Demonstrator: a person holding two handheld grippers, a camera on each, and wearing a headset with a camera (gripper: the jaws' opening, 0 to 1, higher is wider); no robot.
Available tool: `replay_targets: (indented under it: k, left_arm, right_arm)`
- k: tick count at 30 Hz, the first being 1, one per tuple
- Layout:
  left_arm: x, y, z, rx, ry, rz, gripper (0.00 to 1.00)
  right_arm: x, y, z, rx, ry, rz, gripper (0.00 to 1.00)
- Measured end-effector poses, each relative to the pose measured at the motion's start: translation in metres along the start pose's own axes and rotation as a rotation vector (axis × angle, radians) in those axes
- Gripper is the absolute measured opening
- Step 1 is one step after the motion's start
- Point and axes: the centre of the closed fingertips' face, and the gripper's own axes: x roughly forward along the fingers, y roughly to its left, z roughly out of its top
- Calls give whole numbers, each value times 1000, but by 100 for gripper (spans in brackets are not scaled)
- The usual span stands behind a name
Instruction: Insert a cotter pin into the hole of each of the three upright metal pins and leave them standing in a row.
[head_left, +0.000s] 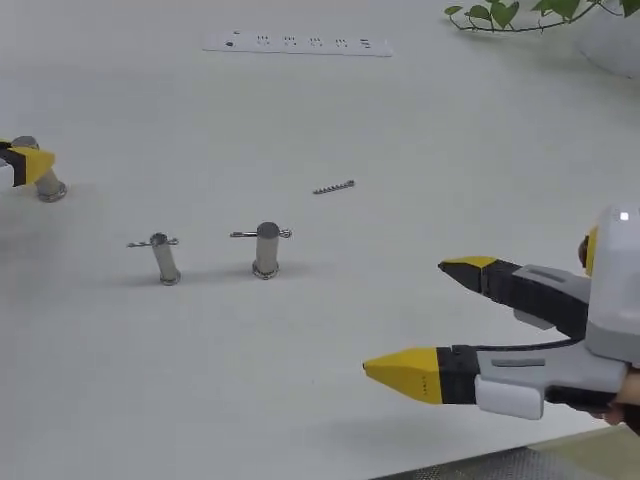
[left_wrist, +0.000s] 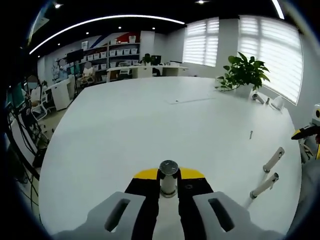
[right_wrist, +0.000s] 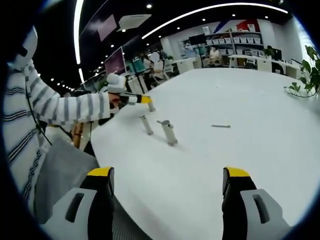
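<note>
1. Head view: the right gripper (head_left: 407, 317) has its jaws wide apart and holds nothing. The loose cotter pin (head_left: 333, 187) lies flat on the table (head_left: 420, 120), well ahead of its tips. Two fitted metal pins (head_left: 266, 249) stand between the grippers.
2. Left gripper view: the left gripper (left_wrist: 168, 176) is clamped on the third metal pin (left_wrist: 168, 169), which stands upright between its tips. Its hole cannot be made out.
3. Right gripper view: the loose cotter pin lies ahead, slightly right of the jaws. It is judged to be light, thin, springy wire that may skid. Take it by the looped head, leaving the legs free.
</note>
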Motion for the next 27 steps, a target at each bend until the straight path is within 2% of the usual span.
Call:
replay_targets:
  k: [1,3,4,6,9,10,12,15,16,17,18,19,20,22,24,27]
  left_arm:
    - [-2,-4,1,-1,0,-9,11]
    - [-2,2,6,15,-10,-17,11]
    - [-2,8,8,23,-17,-15,11]
    - [-5,11,14,21,-26,-13,11]
    - [-15,13,29,4,-40,-18,11]
    - [-18,10,32,-20,-39,-29,11]
    - [-26,11,40,-20,-35,-44,11]
    - [-40,6,51,45,-39,-64,11]
    - [-43,5,55,105,-53,-66,11]
    - [-47,6,57,127,-53,-55,11]
    - [-50,2,57,132,-44,-56,11]
    - [-52,2,58,107,-38,-61,11]
    - [-56,-4,55,35,-22,-71,11]
    - [-60,-8,56,49,-27,-74,11]
    - [-66,-19,56,90,-27,-88,11]
    - [-70,-33,55,63,-3,-124,10]
  right_arm:
    - [0,0,0,-9,4,-1,91]
    - [0,0,-2,-18,14,0,91]
    - [1,0,-2,-19,14,1,91]
    - [1,2,-1,-16,7,10,91]
    - [2,3,1,-26,6,16,91]
    - [2,3,1,-30,6,18,91]
    - [3,5,2,-38,3,26,91]
    - [4,7,5,-47,-4,44,90]
    - [4,7,6,-52,-6,45,90]
    - [4,7,7,-57,-7,47,90]
    - [4,7,8,-64,-9,50,90]
    - [4,7,9,-66,-11,52,90]
    - [4,7,10,-70,-14,55,90]
    - [3,7,11,-78,-14,58,90]
    - [2,7,11,-82,-15,60,90]
    - [2,6,11,-89,-12,67,90]
